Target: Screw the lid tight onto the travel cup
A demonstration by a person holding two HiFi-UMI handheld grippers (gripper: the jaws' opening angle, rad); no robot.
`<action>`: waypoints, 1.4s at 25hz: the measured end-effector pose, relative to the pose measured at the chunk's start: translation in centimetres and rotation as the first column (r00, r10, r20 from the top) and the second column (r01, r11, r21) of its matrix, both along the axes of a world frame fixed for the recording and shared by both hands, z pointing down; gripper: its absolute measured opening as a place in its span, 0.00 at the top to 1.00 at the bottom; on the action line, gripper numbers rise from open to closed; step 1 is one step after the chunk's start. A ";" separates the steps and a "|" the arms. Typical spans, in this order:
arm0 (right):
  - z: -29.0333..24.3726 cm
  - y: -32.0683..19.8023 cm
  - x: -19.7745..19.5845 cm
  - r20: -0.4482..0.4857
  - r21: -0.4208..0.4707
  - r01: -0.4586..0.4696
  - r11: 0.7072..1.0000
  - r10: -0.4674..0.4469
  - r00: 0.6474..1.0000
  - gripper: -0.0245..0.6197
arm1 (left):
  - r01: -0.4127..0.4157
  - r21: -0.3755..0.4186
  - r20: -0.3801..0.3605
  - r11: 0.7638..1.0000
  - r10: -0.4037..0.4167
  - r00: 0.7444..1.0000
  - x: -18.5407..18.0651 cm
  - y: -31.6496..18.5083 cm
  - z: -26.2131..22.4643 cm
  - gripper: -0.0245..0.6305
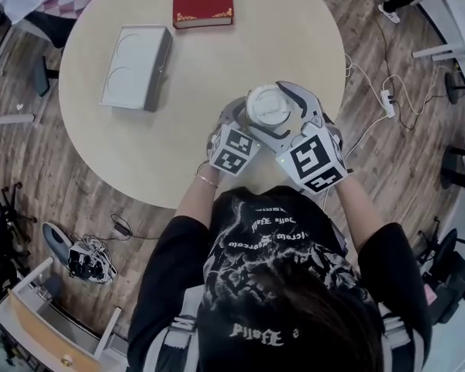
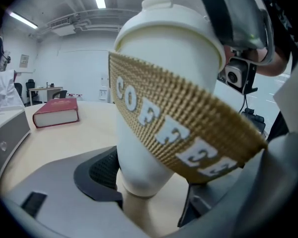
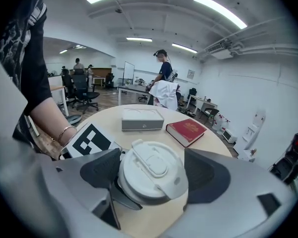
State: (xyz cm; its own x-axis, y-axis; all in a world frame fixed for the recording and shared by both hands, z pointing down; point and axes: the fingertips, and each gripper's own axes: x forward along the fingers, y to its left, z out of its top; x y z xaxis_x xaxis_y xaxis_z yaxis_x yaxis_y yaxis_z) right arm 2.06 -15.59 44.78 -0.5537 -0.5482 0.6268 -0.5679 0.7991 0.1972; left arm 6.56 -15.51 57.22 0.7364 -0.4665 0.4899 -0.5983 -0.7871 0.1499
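Observation:
A white travel cup [image 2: 154,58] with a woven tan sleeve [image 2: 188,128] reading COFFEE stands near the round table's front edge. Its white lid [image 1: 267,105] with a flip tab sits on top. My left gripper [image 1: 242,121] is shut on the cup's lower body, below the sleeve; one dark pad [image 2: 102,170] presses its side. My right gripper [image 1: 285,113] straddles the lid [image 3: 151,175] from above. Its left pad [image 3: 100,168] rests at the lid's rim and its right pad [image 3: 208,175] stands just off it, so the right gripper [image 3: 154,175] is open.
A red book [image 1: 203,0] lies at the far edge of the table [image 1: 178,157], and a grey flat box [image 1: 136,67] lies to the left. A power strip and cables [image 1: 387,99] lie on the floor to the right. People and office chairs show far behind.

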 end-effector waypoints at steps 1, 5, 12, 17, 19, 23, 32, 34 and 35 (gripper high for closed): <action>0.0 0.0 0.0 0.016 -0.004 0.019 1.000 -0.019 1.000 0.32 | -0.015 -0.002 0.000 1.000 0.015 1.000 0.0 0.0 0.0 0.36; -1.0 -0.2 0.0 0.131 -0.045 0.152 0.987 -0.145 0.981 0.30 | -0.089 -0.005 0.009 0.996 0.089 0.996 0.2 0.2 0.0 0.36; -0.2 1.0 -1.7 0.140 -0.071 0.546 0.835 -0.533 0.834 0.27 | -0.163 0.002 0.022 0.987 0.163 0.986 0.1 0.5 0.0 0.36; -0.5 0.6 -1.7 0.202 -0.029 0.496 0.868 -0.481 0.853 0.35 | -0.132 0.016 0.031 0.991 0.131 0.991 0.1 0.2 0.0 0.36; -0.4 0.3 -1.7 0.194 0.015 0.444 0.896 -0.439 0.877 0.35 | -0.112 0.019 0.027 0.994 0.111 0.993 0.1 0.2 0.2 0.36; -0.4 -0.2 -1.7 0.201 0.074 0.323 0.943 -0.331 0.922 0.35 | -0.108 0.023 0.041 0.994 0.107 0.993 0.2 0.2 0.3 0.36; -1.2 -1.3 -1.4 0.288 0.221 0.034 0.975 -0.099 0.952 0.35 | -0.066 0.056 0.070 0.996 0.062 0.996 0.5 -0.1 0.8 0.36; -1.1 -1.4 -1.3 0.312 0.206 0.005 0.978 -0.070 0.947 0.34 | -0.075 0.058 0.067 0.995 0.071 0.995 0.6 -0.1 0.9 0.36; -1.1 -1.4 -1.3 0.330 0.177 -0.009 0.984 -0.051 0.942 0.33 | -0.078 0.061 0.066 0.995 0.074 0.995 0.7 -0.1 0.8 0.36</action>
State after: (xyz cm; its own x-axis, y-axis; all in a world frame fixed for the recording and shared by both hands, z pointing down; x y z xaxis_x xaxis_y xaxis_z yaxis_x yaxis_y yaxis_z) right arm 0.80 -16.95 43.70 -0.7265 -0.6176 0.3011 -0.6082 0.7820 0.1365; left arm 7.21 -15.58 58.04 0.7393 -0.4417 0.5083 -0.5429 -0.8375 0.0619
